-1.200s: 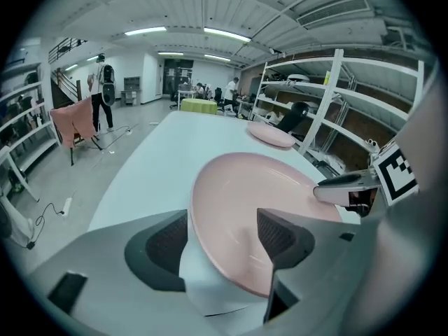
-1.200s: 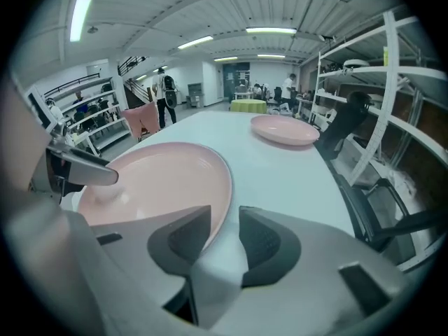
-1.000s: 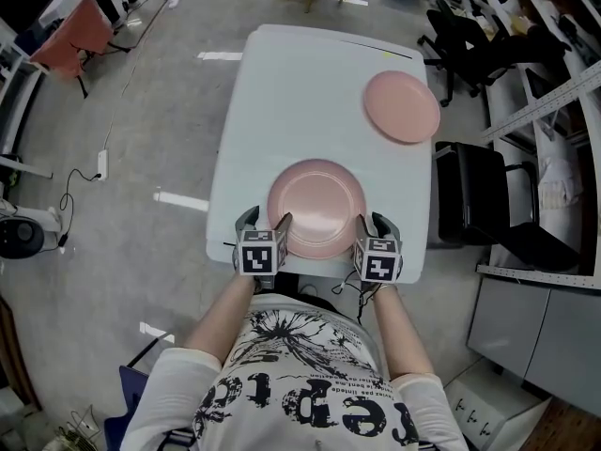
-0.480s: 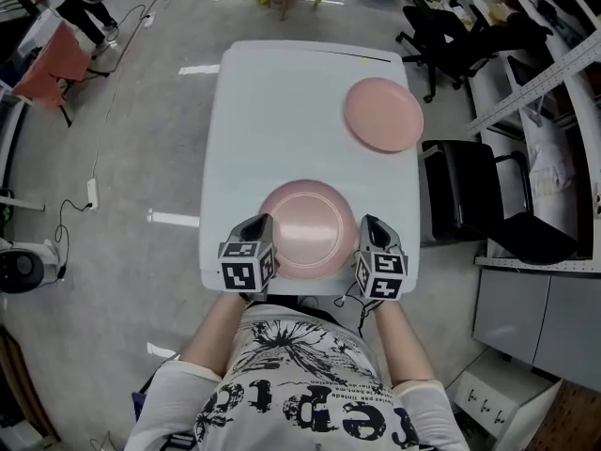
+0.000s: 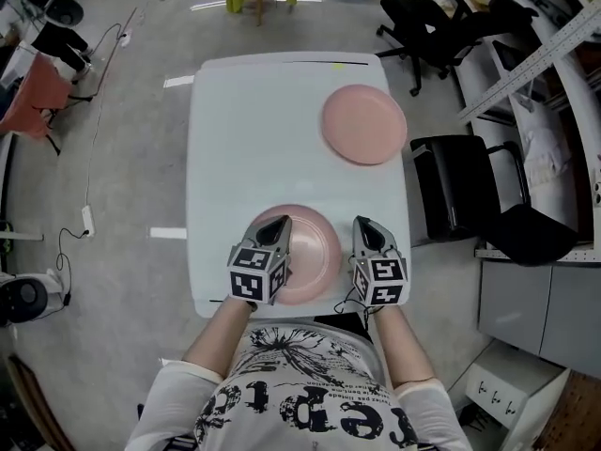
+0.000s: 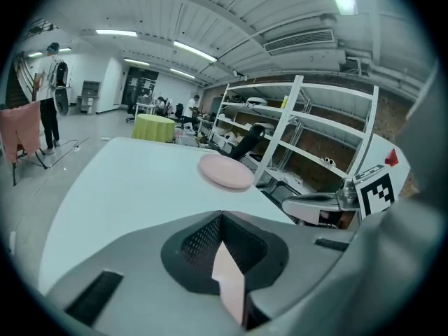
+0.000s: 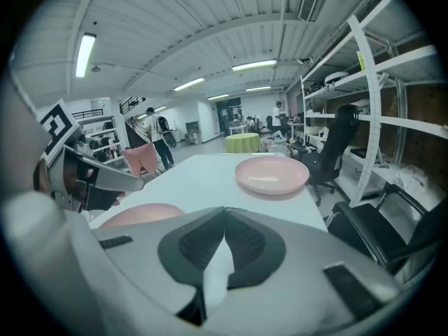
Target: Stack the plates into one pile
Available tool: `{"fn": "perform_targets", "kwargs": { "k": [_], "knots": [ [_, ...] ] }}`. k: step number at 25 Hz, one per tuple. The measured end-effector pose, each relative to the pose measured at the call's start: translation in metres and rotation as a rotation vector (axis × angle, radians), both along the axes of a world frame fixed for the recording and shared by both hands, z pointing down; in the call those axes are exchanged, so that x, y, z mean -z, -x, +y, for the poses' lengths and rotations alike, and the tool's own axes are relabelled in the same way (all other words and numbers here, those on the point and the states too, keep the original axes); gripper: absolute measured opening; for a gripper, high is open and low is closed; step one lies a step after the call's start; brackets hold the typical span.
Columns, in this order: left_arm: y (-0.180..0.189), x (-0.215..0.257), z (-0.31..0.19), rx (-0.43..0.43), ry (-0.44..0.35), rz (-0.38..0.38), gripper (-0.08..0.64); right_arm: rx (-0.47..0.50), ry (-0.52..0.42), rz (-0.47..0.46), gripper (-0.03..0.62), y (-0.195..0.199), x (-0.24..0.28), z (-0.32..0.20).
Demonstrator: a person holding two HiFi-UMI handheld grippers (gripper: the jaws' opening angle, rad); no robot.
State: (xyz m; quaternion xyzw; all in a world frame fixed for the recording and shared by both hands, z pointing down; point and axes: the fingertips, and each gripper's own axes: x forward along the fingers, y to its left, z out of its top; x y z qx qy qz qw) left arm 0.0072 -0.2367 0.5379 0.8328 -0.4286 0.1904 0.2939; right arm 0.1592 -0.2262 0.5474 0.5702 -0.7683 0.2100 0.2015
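**Head view.**
- Near plate (image 5: 317, 252): flat on the white bench (image 5: 254, 130), at its near edge, hollow face up. Round, hence no long axis and no pointing direction.
- Far plate (image 5: 364, 124): flat, face up, near the far right corner of the bench, well apart from the near plate.
- Left tongs (image 5: 279, 224): above the left part of the near plate, tips aimed away from the person and downward. Contact with the plate: cannot tell.
- Right tongs (image 5: 364, 225): just beside the right rim of the near plate, over bare bench, aimed the same way.
- Black chair (image 5: 460, 191): on the floor, right of the bench.

**Left gripper view.**
- Left tongs (image 6: 222, 215): pressed together tip to tip, pinching nothing.
- Near plate (image 6: 229, 278): only a pink sliver, visible through the slit behind the tips.
- Far plate (image 6: 225, 171): ahead and slightly right, flat near the right edge of the bench (image 6: 119, 180).
- Right tongs (image 6: 325, 205): at the right, marker cube behind them.
- White shelving (image 6: 308, 128): beyond the bench.

**Right gripper view.**
- Right tongs (image 7: 225, 212): pressed together, pinching nothing, with white bench (image 7: 203, 177) visible through the slit.
- Near plate (image 7: 143, 214): low at the left, flat, partly hidden by the tong body.
- Far plate (image 7: 271, 175): ahead and slightly right, face up, rim raised all round.
- Left tongs (image 7: 98, 177): at the left, above the near plate.
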Motion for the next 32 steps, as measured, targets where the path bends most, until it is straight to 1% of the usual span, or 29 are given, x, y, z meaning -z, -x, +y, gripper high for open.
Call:
{"fn": "perform_targets", "kwargs": {
  "k": [4, 8, 11, 13, 16, 19, 22, 23, 26, 30, 31, 32],
  "knots": [
    [-0.050, 0.010, -0.004, 0.016, -0.042, 0.012, 0.002, 0.067, -0.007, -0.016, 0.008, -0.038, 0.002, -0.011],
    [-0.102, 0.021, -0.003, 0.086, -0.096, 0.027, 0.002, 0.199, -0.019, 0.000, 0.006, -0.080, 0.006, -0.014],
    [-0.136, 0.025, 0.000, 0.143, -0.126, 0.029, 0.002, 0.271, -0.022, -0.007, 0.006, -0.115, 0.010, -0.019],
    [-0.153, 0.024, 0.000, 0.185, -0.128, 0.024, 0.002, 0.308, -0.023, -0.003, 0.007, -0.137, 0.012, -0.026],
    [-0.169, 0.024, -0.005, 0.244, -0.113, 0.012, 0.002, 0.341, -0.014, 0.002, 0.006, -0.164, 0.015, -0.039],
    [-0.179, 0.027, -0.017, 0.279, -0.094, 0.002, 0.002, 0.344, 0.007, 0.005, 0.006, -0.183, 0.018, -0.054],
    [-0.178, 0.016, -0.033, 0.308, -0.028, -0.041, 0.002, 0.324, 0.019, 0.002, 0.006, -0.194, 0.015, -0.076],
    [-0.177, 0.011, -0.041, 0.310, -0.008, -0.045, 0.002, 0.311, 0.024, 0.007, 0.007, -0.197, 0.012, -0.087],
    [-0.176, -0.003, -0.074, 0.311, 0.038, -0.022, 0.002, 0.256, 0.050, 0.021, 0.008, -0.210, 0.001, -0.121],
    [-0.174, -0.020, -0.116, 0.294, 0.091, -0.008, 0.002, 0.194, 0.090, 0.017, 0.008, -0.219, -0.013, -0.163],
    [-0.173, -0.022, -0.127, 0.295, 0.103, -0.003, 0.002, 0.183, 0.098, 0.016, 0.026, -0.220, -0.015, -0.174],
    [-0.172, -0.025, -0.138, 0.299, 0.113, 0.003, 0.005, 0.175, 0.106, 0.016, 0.069, -0.220, -0.017, -0.185]
  ]
}}
